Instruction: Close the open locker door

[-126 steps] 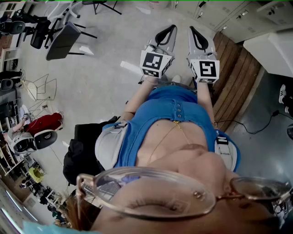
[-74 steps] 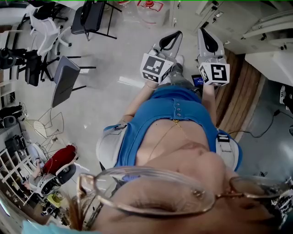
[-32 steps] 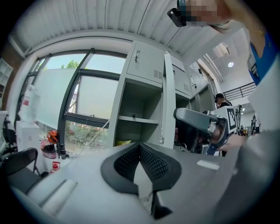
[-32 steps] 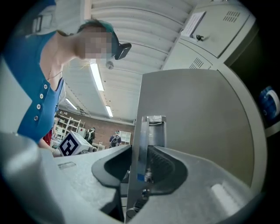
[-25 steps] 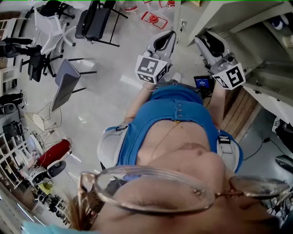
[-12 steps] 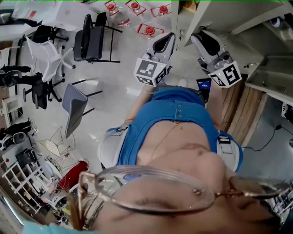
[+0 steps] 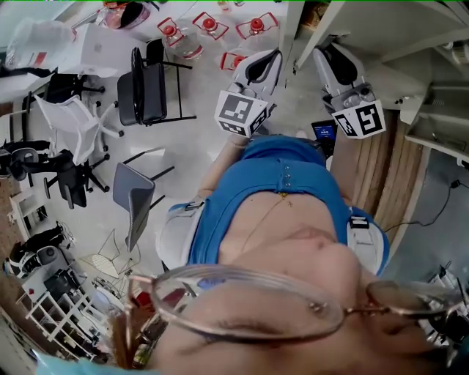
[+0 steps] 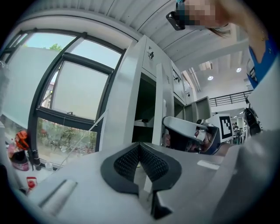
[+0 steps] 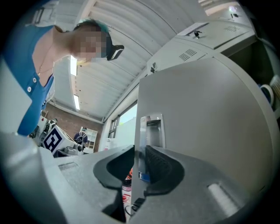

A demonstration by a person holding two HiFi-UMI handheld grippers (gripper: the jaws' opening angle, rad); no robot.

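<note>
The grey locker door [image 9: 210, 113] stands open, with a recessed metal handle [image 9: 151, 129] near its free edge. My right gripper [image 9: 139, 151] straddles that edge just below the handle. Its jaws are closing, one pad on each face of the door, and both look to touch it. In the head view the right gripper [image 7: 337, 62] is raised against the white locker [image 7: 381, 22]. My left gripper [image 7: 260, 69] is held up beside it, touching nothing. Its pads [image 8: 131, 159] meet, and the open locker compartments [image 8: 146, 109] lie ahead of it.
Black chairs [image 7: 150, 80] and a grey one [image 7: 132, 194] stand on the floor to the left. Red-capped water bottles [image 7: 212, 26] sit near the locker's foot. A wooden platform [image 7: 381, 176] runs along the right. A large window [image 8: 74, 92] lies left of the lockers.
The right gripper has shifted slightly left and up at the locker. The head view has swung, showing more chairs and bottles at the left. The left gripper has barely moved.
</note>
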